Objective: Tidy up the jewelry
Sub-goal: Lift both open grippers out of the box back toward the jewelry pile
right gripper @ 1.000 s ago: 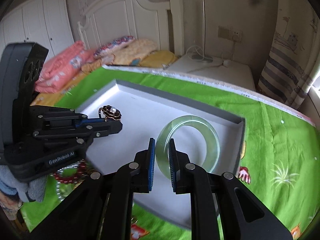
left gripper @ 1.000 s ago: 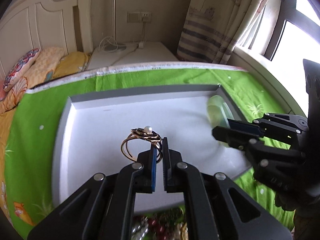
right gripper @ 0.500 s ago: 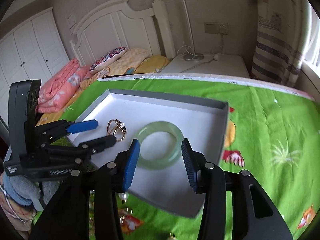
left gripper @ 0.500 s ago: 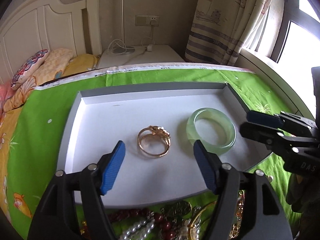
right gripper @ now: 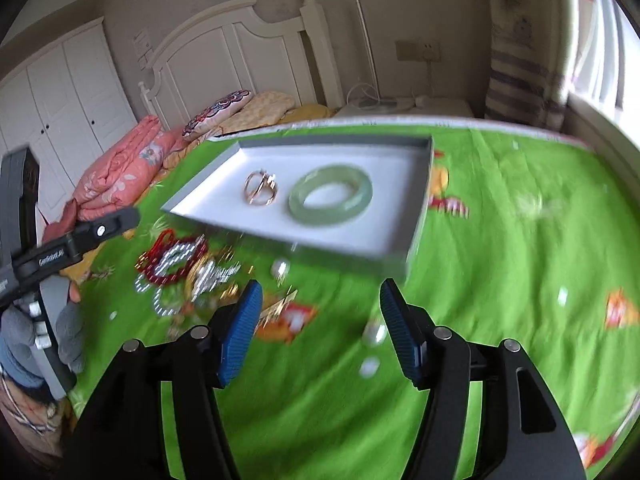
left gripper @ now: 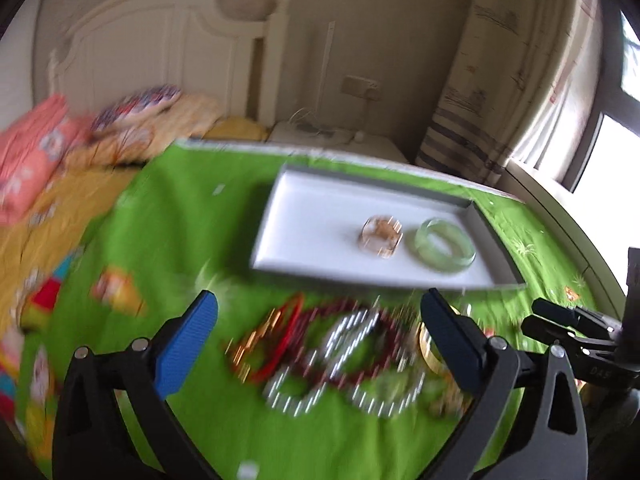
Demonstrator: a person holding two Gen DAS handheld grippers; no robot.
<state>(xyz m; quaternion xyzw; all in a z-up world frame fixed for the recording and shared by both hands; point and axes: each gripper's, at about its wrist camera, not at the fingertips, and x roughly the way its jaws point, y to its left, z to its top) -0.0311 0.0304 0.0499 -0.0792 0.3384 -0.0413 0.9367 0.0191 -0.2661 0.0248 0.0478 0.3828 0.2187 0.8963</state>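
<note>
A grey-rimmed white tray (left gripper: 316, 216) (right gripper: 224, 156) lies on the green sheet. In it lie a gold bangle (left gripper: 380, 236) (right gripper: 261, 187) and, to its right, a pale green jade bangle (left gripper: 445, 242) (right gripper: 331, 195). A heap of jewelry (left gripper: 340, 356) (right gripper: 184, 272), with red beads, pearl strands and gold pieces, lies on the sheet in front of the tray. My left gripper (left gripper: 320, 344) is open and empty above the heap. My right gripper (right gripper: 320, 332) is open and empty over bare sheet, right of the heap.
The green cartoon-print sheet (right gripper: 520, 260) covers the work surface. Pink and yellow bedding (right gripper: 120, 172) and a white headboard (right gripper: 240, 52) lie behind on the left. A nightstand (left gripper: 320, 136), a striped curtain (left gripper: 480, 120) and a window are behind on the right.
Both grippers let go of the gold and jade bangles in the tray, opened wide and pulled back. They now hang over the heap and the sheet in front of the tray.
</note>
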